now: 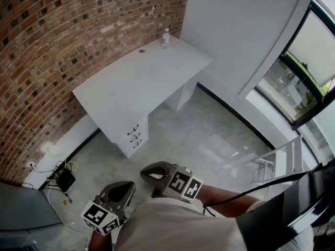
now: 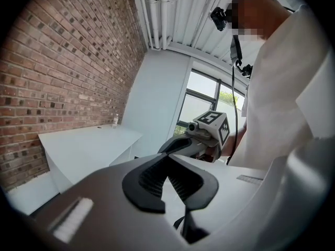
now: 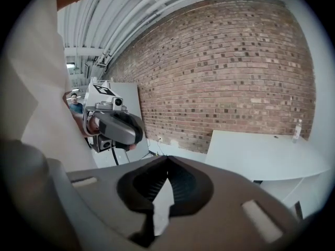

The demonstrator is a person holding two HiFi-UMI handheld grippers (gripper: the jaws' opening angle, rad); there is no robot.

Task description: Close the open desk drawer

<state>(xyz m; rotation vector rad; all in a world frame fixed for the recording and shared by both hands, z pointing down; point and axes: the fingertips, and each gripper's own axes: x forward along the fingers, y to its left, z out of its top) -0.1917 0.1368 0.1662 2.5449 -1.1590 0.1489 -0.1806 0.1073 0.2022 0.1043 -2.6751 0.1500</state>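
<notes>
A white, smooth-topped desk (image 1: 141, 80) stands against the rough red brick wall (image 1: 78, 25), its drawer stack (image 1: 135, 135) with three curved handles at the near left end; how far any drawer stands out is too small to tell. A clear bottle (image 1: 165, 38) stands on the far corner. Bare grey concrete floor (image 1: 204, 140) lies between desk and person. A black box (image 1: 65, 179) with cables sits by the wall. The left gripper (image 1: 127, 185) and right gripper (image 1: 146, 175) are close to the body, ribbed black pads (image 2: 152, 179) meeting at the tips, gripping nothing

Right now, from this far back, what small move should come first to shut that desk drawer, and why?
Probably a step toward the desk: both the left gripper and right gripper sit near the body, fingers together and empty, well short of the drawers.
</notes>
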